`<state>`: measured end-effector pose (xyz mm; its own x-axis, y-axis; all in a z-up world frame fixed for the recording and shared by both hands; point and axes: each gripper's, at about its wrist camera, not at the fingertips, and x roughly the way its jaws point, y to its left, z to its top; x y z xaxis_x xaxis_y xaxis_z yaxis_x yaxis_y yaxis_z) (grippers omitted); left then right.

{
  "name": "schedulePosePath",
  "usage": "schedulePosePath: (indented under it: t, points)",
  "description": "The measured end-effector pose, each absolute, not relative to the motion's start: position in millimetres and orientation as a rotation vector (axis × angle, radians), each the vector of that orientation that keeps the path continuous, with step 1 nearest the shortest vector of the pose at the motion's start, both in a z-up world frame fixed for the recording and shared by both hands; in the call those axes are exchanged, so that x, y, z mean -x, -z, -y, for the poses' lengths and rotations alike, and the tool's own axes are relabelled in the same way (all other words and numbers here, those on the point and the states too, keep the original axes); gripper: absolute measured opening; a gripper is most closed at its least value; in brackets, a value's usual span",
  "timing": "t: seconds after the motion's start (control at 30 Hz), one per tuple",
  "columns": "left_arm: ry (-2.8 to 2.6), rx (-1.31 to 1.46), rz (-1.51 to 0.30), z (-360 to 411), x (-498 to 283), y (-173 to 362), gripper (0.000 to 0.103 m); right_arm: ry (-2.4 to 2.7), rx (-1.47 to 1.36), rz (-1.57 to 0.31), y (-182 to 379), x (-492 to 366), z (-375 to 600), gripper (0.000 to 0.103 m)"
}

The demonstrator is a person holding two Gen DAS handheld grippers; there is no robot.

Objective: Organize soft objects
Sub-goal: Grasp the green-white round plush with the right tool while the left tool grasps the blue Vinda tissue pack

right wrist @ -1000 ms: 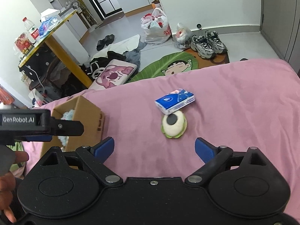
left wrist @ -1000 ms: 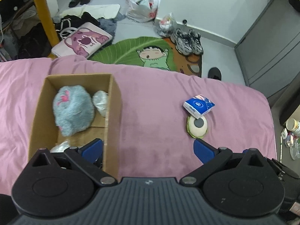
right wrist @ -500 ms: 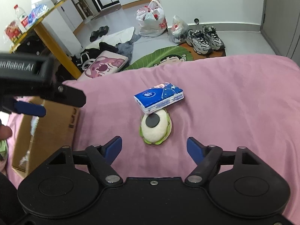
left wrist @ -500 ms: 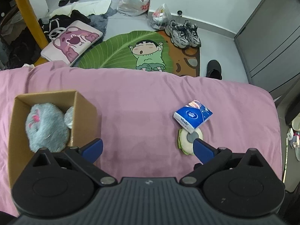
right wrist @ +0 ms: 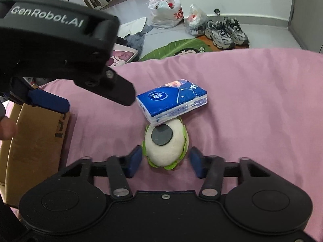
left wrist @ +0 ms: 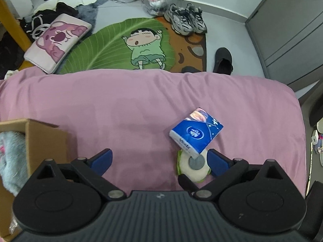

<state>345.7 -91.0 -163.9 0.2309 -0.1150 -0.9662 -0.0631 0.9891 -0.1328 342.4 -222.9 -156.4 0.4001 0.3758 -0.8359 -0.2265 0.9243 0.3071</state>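
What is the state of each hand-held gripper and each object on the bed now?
Left hand-held gripper: open, holding nothing.
Right hand-held gripper: open, fingers on both sides of the round plush toy.
Round plush toy: lying on the bed, not yet gripped.
Tissue pack: sealed, one corner resting on the toy.
Cardboard box: open, grey plush inside.

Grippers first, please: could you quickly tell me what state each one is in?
Left gripper: open, holding nothing.
Right gripper: open, fingers on either side of the round plush toy, not clamped.

One tissue pack (right wrist: pixel 172 100), one round plush (right wrist: pixel 165 146), one cardboard box (left wrist: pixel 45 141), two sneakers (left wrist: pixel 186 21).
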Motion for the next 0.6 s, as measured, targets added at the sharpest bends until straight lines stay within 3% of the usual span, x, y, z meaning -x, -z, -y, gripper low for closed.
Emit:
schedulePosePath:
  t: [0.17, 0.6]
  points:
    - [0.062, 0.137, -1.356, 103.8, -355.0, 176.2, 0.100, -0.390, -0.213, -1.114, 158.0, -348.5, 235.1, 0.027]
    - [0.158, 0.076, -1.366, 141.3, -367.2, 208.2, 0.100, -0.319, -0.269, -1.189, 145.4, -341.4, 265.2, 0.027]
